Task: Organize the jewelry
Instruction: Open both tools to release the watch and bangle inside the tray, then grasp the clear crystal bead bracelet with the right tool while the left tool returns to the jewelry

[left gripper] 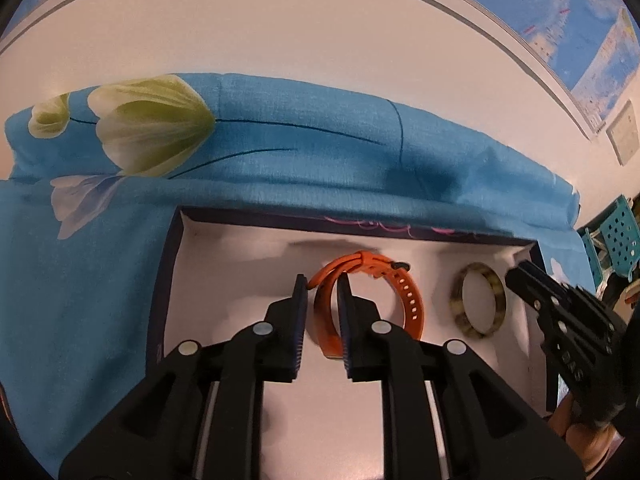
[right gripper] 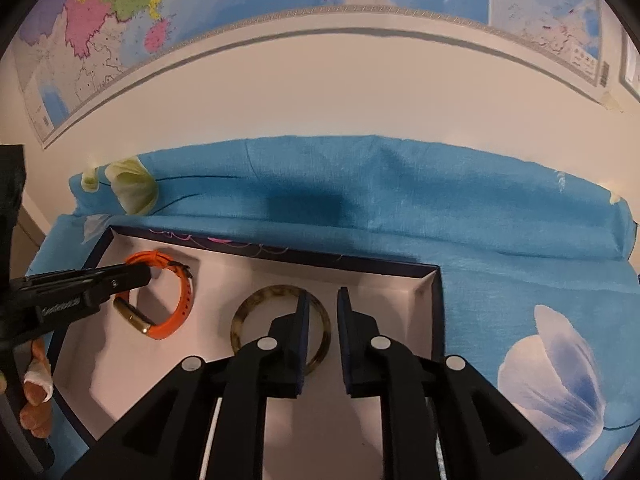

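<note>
Here, the left tool (left gripper: 322, 286) is standing released around the rubbery orange band (left gripper: 404, 292), the right tool (right gripper: 322, 300) released over the mottled bangle (right gripper: 256, 300), both lying in the box (right gripper: 434, 312).

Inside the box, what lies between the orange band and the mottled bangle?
Nothing: between the orange band and the mottled bangle only bare pale box floor shows, clearest in the right wrist view.
</note>
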